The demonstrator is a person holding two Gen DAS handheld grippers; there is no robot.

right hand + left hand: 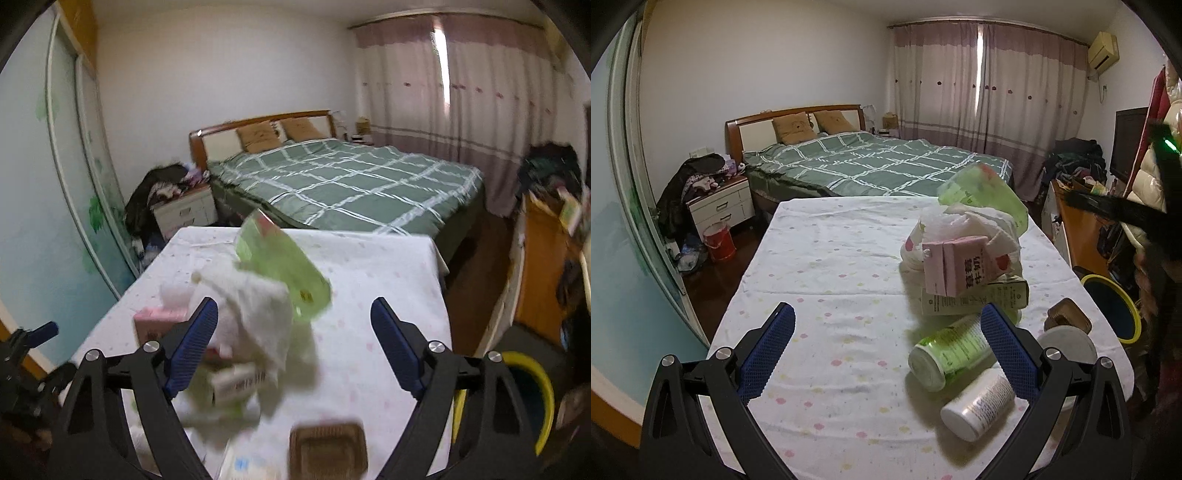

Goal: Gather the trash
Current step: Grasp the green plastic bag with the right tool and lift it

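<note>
A table (820,258) draped in a white cloth with pastel dots stands in a bedroom, and the trash sits heaped toward its right side. The left gripper (886,350) hovers low over the near end with its blue-padded fingers (768,354) spread wide and nothing between them; the right-hand pad lies just beside a green bottle (949,350) lying on its side, though whether they touch is hard to judge from this angle. A white bottle (979,406) lies close in front of it. Behind them a pink milk carton (956,266) leans on crumpled white tissue (979,225), with a green plastic wrapper (986,192) on top and a flat printed box (975,299) below. In the blurred right wrist view the right gripper (295,343) hangs over the same pile, jaws apart and gripping nothing, above a brown tray (328,450). A yellow-rimmed bin (532,387) stands beside the table's right edge.
</note>
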